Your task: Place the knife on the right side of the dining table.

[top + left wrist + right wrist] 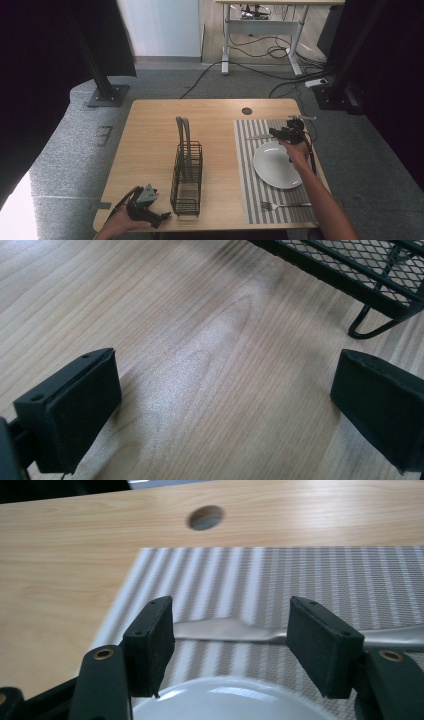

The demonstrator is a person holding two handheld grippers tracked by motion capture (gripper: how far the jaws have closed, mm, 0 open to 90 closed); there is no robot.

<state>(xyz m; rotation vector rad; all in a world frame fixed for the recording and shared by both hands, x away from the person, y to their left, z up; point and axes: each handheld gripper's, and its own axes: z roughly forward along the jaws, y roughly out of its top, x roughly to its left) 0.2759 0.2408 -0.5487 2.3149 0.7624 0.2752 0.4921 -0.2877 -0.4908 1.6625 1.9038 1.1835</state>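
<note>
Right gripper view looks down on a silver knife (235, 630) lying flat on the striped placemat (310, 575), and the right gripper (230, 645) stands over it with its jaws spread apart. The knife runs crosswise behind the gap between the two pads; its blade end shows between them and its handle passes behind the farther pad, and neither pad presses on it. Just under the jaws, nearer the camera, curves the rim of the white plate (225, 692). Beyond the placemat, ahead of the jaws, the wooden table (60, 575) shows a round cable hole (206, 518).

In the high view the right gripper (281, 133) sits at the far edge of the plate (275, 165), with the knife (260, 137) just beyond its tips on the placemat (245, 165). A fork (282, 205) lies on the same placemat on the near side of the plate, well behind this gripper.

The black wire caddy (187, 175) stands upright well to the side of the right gripper, between the two hands. The left gripper (161, 218) lies low on the table's near edge, just beside the caddy's near end. In the left gripper view its jaws (220, 390) are spread wide with bare wood between them, and the mesh corner and a foot of the caddy (365, 275) lie just ahead.
</note>
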